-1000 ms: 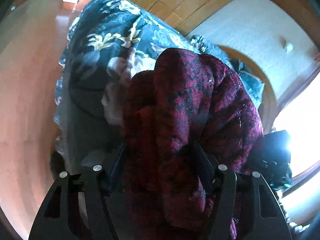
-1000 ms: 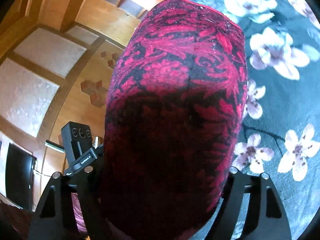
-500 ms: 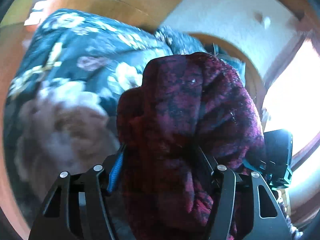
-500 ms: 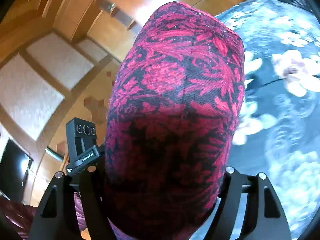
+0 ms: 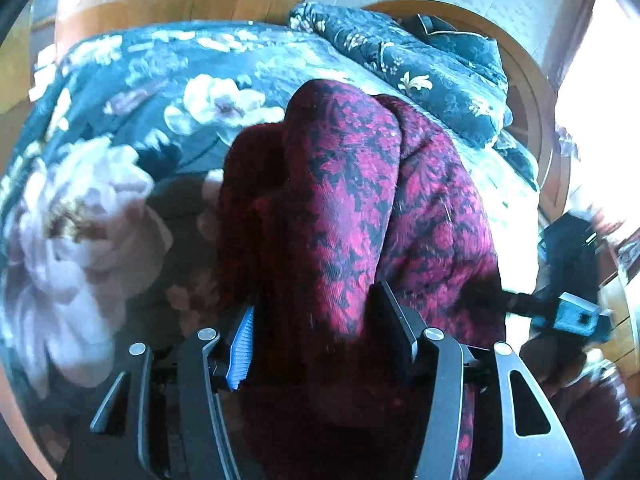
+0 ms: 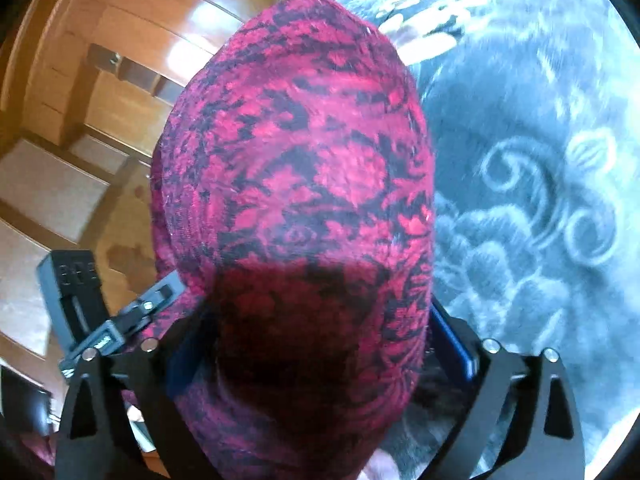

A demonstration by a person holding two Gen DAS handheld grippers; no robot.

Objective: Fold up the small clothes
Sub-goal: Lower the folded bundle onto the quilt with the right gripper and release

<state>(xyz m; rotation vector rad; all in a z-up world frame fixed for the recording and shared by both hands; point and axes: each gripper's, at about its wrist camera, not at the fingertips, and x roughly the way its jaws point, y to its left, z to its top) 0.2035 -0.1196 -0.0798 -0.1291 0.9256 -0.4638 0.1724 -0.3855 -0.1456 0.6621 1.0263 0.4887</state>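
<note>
Red and black, soft and thick: carrying cloth (image 5: 360, 200) like that over the bed (image 5: 160, 80), with nothing lying flat yet. Gripping one bunch of it with the left tongs (image 5: 314, 300), though opening them a tiny bit just now, with the blue pad (image 5: 240, 344) on the left peeking out beside the bunch. Opening the right tongs (image 6: 312, 316) wide just now, with the cloth between them and draping over the top, and not squeezing it any more, going by the bare blue pad (image 6: 452, 344) on the right.

Doing this step well, at a guess: lowering both ends together onto the flat near part of the bed, keeping away from the heaped quilt (image 5: 440, 72) at the far right. Pulling the two ends apart gently so no lumps stay in the fold. Letting go only after the cloth is resting on the bed, not dropping it from high up. Keeping the left grip until the right end is lying down, then smoothing.

Looking back one second: seeing more bed and less wooden floor in the left view now, and seeing grey swirls in place of white flowers in the right view. Holding the right tongs wider than before, with the same cloth between both pairs.
</note>
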